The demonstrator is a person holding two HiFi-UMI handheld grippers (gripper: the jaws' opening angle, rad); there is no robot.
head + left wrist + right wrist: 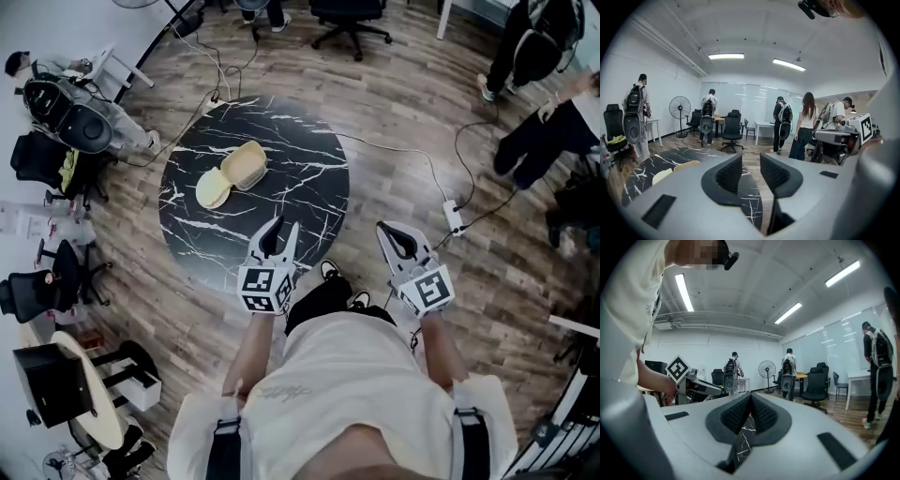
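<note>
1. Jaws on my left gripper (pixel 281 232) stand spread, with nothing between them; through the gap I see only table top and floor.
2. Jaws on my right gripper (pixel 397 240) are pressed together at the tips and pinch nothing.
3. The cream clamshell box (pixel 232 174) lies open on the round black marble table (pixel 300 192), left of centre, its two halves side by side.
4. My left gripper hovers over the near edge of the table, pointing toward the box but well apart from it. My right gripper hangs off the table, above the wooden floor (pixel 394 112).
5. A white power strip (pixel 453 217) lies on the floor right of the table, with a cable running from it toward the table.
</note>
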